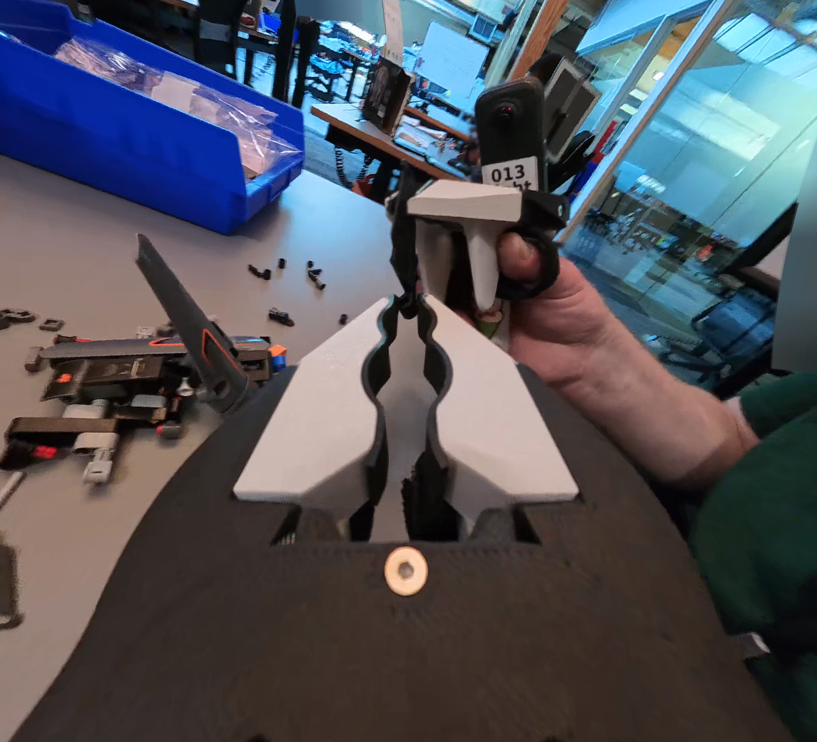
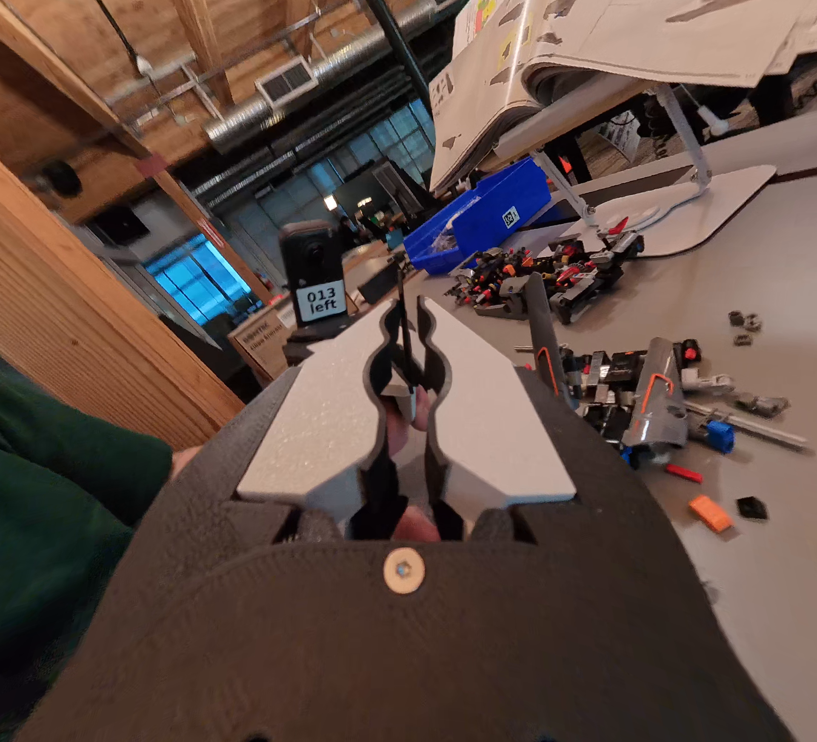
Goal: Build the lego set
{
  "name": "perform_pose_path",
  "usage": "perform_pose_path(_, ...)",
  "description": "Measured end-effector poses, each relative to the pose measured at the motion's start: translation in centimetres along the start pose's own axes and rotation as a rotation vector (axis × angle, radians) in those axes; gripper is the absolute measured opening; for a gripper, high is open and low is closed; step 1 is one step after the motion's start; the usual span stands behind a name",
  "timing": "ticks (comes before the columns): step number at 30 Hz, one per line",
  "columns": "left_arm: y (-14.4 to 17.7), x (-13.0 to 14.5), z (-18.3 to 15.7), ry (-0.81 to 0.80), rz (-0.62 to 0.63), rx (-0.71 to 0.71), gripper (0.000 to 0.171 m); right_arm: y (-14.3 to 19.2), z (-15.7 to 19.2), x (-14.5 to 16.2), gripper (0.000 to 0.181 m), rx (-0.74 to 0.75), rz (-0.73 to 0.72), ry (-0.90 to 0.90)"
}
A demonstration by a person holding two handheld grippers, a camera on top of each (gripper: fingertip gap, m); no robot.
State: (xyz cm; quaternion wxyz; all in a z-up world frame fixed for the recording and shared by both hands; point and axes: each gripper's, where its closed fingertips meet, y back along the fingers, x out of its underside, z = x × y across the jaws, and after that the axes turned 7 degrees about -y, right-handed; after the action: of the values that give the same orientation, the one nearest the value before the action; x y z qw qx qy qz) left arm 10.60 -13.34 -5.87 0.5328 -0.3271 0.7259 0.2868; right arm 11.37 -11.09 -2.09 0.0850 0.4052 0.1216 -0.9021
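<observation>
Now gripping one thin black part [image 1: 404, 261] between both grippers' clenched fingers, left [image 1: 406, 308] and right [image 2: 409, 307]; next needing alignment toward model [image 1: 132, 371] at nine o'clock.

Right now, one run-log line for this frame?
phase: mid-air assembly | left gripper: shut on thin black piece | right gripper: straddles same piece, clamp unclear | partial model: on table

The grey table [image 2: 729, 588] carries a part-built lego model [image 2: 636, 393], a loose parts pile [image 2: 544, 274], a blue bin [image 1: 132, 132], scattered black pins [image 1: 287, 274] and a book stand [image 2: 689, 207].
</observation>
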Motion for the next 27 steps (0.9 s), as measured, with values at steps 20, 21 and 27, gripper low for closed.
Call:
perform_pose_path(20, 2.0, -1.0, -4.0, 0.226, -0.063, 0.487, 0.006, 1.5, 3.6, 3.9, 0.041, -0.142, 0.627, 0.859)
perform_pose_path(21, 2.0, -0.7, -4.3, 0.235, -0.049, 0.507, 0.006, 1.3, 3.9, 4.0, 0.039, -0.157, 0.62, 0.857)
perform_pose_path(27, 2.0, 0.3, -4.3, 0.222, 0.0, 0.507, 0.005, 1.1, 4.5, 4.0, 0.028, -0.216, 0.606, 0.848)
